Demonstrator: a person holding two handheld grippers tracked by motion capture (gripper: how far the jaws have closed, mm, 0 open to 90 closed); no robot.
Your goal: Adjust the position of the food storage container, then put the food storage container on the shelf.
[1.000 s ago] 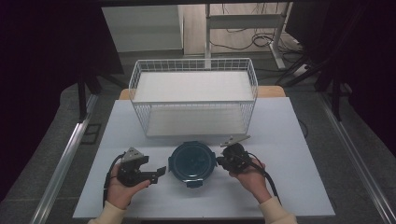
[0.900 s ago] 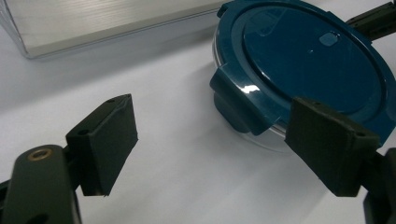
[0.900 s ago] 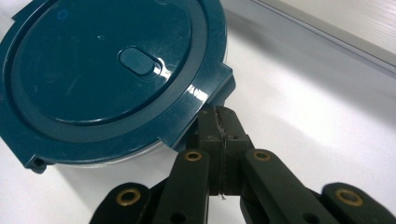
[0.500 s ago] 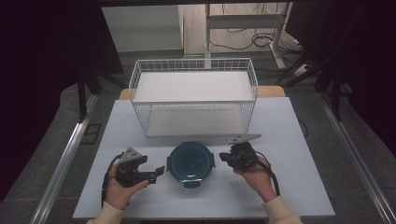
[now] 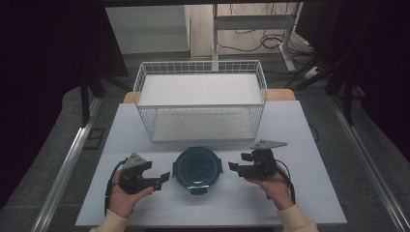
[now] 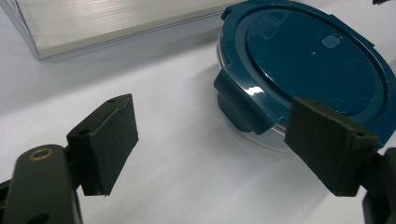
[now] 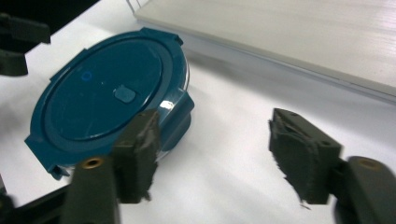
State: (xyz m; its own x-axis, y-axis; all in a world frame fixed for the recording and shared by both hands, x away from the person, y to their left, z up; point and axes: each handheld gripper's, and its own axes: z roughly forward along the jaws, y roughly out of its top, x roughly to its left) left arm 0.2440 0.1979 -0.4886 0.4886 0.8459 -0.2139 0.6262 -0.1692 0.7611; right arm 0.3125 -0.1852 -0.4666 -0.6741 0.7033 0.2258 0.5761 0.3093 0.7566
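1. A round container with a dark blue clip-on lid (image 5: 197,167) sits near the front edge of the bench (image 5: 309,203), about midway along it, closed, with its four lid clips down.
2. The left gripper (image 5: 157,179) and the right gripper (image 5: 237,167) flank the container, one on each side, both with jaws apart and holding nothing. Neither touches it.
3. This looks like the approach step: both grippers are lined up with opposite lid clips, judging from the left gripper view, where a clip (image 6: 243,105) lies just ahead of the jaws.
4. The next move probably calls for easing one set of jaws onto a side clip while the other steadies the container, so it does not slide on the smooth top.
5. A white wire basket (image 5: 200,99) stands at the back edge of the bench, empty but for its pale floor panel, well behind the container.
6. The bench is white and bare elsewhere. Around it are a grey floor, dark screens on both sides, and cables (image 5: 251,36) under a desk frame behind.
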